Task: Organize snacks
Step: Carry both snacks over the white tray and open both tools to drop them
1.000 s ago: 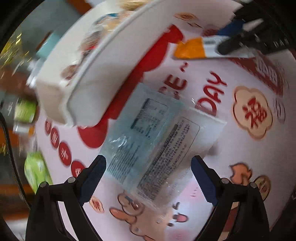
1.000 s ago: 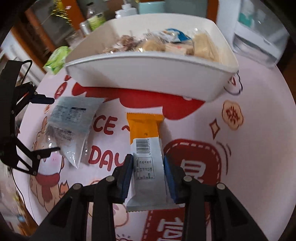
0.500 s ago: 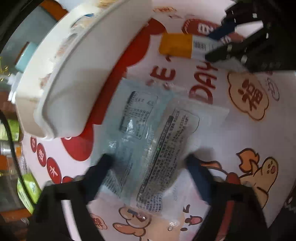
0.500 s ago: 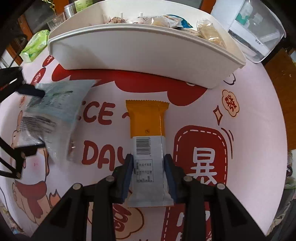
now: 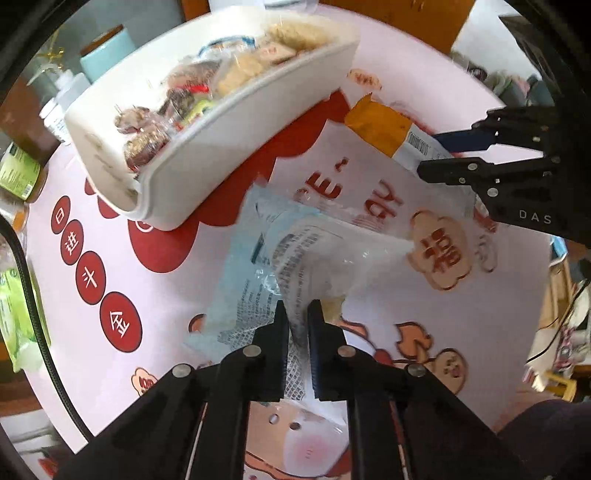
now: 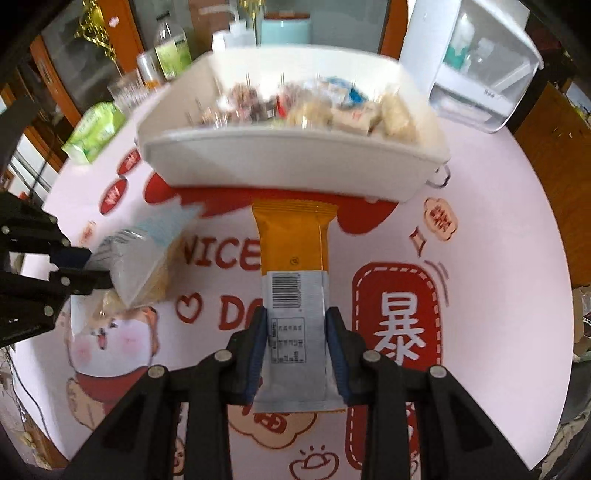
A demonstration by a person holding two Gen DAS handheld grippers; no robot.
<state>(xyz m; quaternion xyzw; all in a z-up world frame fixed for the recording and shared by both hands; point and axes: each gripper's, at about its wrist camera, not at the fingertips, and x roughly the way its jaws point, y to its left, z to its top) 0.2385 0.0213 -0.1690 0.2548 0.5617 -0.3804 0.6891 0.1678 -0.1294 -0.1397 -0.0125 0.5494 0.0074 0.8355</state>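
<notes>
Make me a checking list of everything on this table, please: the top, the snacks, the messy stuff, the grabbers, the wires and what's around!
Surface: round tablecloth, pink with red cartoon prints.
Job's things: white bin holding wrapped snacks; clear snack packet; orange-and-grey snack bar.
Clutter: green packet at the table edge.
Grippers: left gripper shut on the clear snack packet; right gripper shut on the orange-and-grey snack bar.
Cables: black cable along the left-wrist view's edge.
Surroundings: bottles, teal canister, white appliance.

Left wrist: steep, close over table (image 5: 480,332) | Right wrist: likewise | Shared: white bin (image 5: 221,147), both packets
</notes>
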